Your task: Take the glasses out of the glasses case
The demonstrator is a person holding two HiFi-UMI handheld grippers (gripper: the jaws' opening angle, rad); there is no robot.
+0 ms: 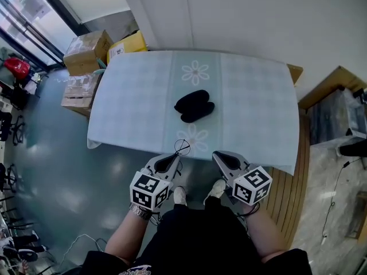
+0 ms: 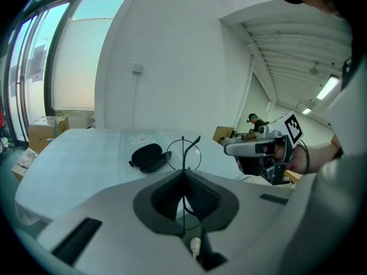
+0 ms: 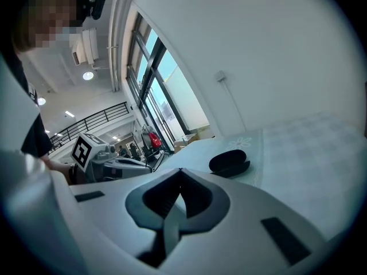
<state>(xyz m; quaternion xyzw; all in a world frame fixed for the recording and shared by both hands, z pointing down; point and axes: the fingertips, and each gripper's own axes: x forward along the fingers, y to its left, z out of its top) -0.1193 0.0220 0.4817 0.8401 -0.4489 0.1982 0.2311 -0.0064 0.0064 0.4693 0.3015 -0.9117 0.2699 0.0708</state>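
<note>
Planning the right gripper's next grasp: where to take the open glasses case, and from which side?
Likely across its narrow width, from above on the near side. The glasses case lies low and open on the table, an elongated oval, so the short axis suits the fingers. The right gripper is free; the left gripper holds the glasses.
</note>
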